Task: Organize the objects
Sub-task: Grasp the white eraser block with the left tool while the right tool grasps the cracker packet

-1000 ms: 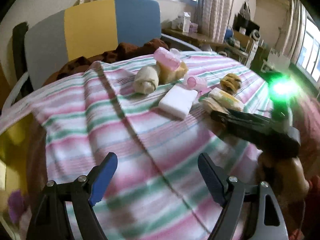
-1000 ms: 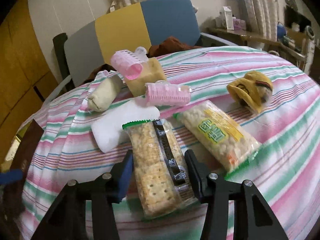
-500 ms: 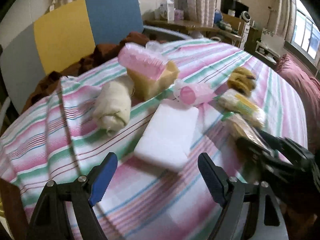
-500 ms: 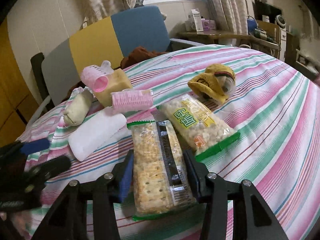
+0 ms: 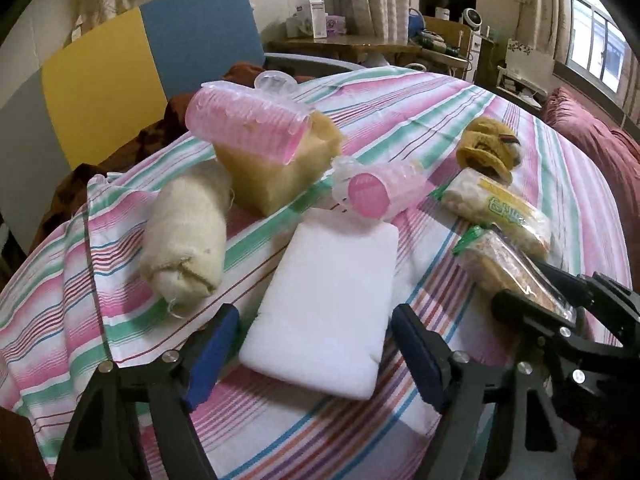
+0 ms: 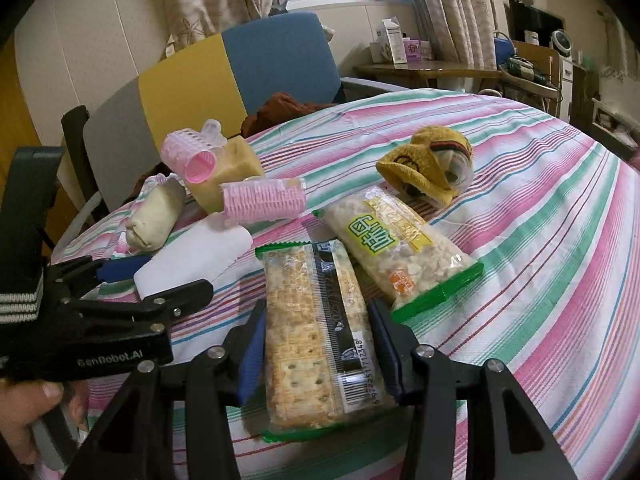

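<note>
Cracker pack (image 6: 316, 336) sits between the right gripper (image 6: 320, 354) fingers, blue pads against both long sides, pinched, its far end pointing away along the striped surface (image 6: 540, 240). Whether it is lifted off the cloth, cannot tell. Just right of it and ahead, the rice-snack pack (image 6: 396, 248) lies at an angle, touching or nearly touching the cracker pack's far corner. Further ahead right, yellow cloth bundle (image 6: 430, 168).

Left gripper (image 5: 316, 354) is spread wide, fingers either side of the near end of the white sponge (image 5: 328, 304) (pads not touching it, as far as I can see). Sponge lies flat straight ahead. Beyond its far edge, a pink roller (image 5: 378, 194) rests on that edge. Ahead left, cream cloth roll (image 5: 186, 242). Behind that, yellow sponge block (image 5: 276, 176) with a second pink roller (image 5: 248, 122) on top.

From the left wrist view the right gripper (image 5: 560, 312) shows at far right with the cracker pack (image 5: 508, 272) in it. From the right wrist view the left gripper (image 6: 132, 280) is at left, around the white sponge (image 6: 196, 256).
</note>
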`<state>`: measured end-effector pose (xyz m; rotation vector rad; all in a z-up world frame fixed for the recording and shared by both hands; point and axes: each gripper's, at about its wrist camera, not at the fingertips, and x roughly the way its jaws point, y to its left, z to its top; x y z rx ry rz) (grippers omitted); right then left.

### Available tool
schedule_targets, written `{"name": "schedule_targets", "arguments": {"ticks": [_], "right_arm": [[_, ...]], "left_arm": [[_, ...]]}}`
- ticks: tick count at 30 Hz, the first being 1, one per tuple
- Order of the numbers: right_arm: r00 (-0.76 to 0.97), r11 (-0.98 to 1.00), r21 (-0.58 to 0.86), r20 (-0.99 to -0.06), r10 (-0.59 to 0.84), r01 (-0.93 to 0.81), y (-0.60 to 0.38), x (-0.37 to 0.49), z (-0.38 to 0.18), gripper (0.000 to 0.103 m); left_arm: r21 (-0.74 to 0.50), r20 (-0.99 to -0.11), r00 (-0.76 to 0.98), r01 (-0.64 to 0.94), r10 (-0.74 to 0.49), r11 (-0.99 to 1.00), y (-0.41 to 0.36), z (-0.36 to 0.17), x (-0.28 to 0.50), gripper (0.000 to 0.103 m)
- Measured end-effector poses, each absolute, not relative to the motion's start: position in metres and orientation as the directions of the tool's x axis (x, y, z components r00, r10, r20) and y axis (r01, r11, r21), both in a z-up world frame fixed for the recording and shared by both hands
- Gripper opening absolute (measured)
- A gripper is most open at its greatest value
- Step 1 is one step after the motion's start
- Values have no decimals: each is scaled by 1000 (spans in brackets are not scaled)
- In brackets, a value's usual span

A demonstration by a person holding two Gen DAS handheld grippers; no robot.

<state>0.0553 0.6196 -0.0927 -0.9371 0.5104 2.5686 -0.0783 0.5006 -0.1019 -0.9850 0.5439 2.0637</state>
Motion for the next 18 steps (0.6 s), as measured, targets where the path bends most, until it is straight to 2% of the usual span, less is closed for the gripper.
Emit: {"name": "schedule_targets", "arguments": {"ticks": [4, 5, 6, 13, 18], "right_arm": [[-710, -873, 198, -672, 210, -446, 619, 54, -93, 51], [-708, -873, 194, -673, 213, -447, 619, 53, -93, 51], [-706, -874, 190, -674, 216, -448, 618, 53, -93, 51], [-703, -876, 172, -673, 230, -451, 617, 52, -92, 51], [-694, -878, 141, -674, 253, -457, 613, 50, -92, 50]], "left_arm": [[27, -791, -391, -790, 470, -613, 497, -101, -80, 78], [29, -783, -402, -786, 474, -618, 494, -100, -79, 69], [32, -778, -409, -784, 477, -620, 495, -100, -78, 66], [110, -724, -511, -749, 464, -653, 483, -93, -61, 64], [97, -667, -569, -707, 482, -700, 457, -82, -50, 64]]}}
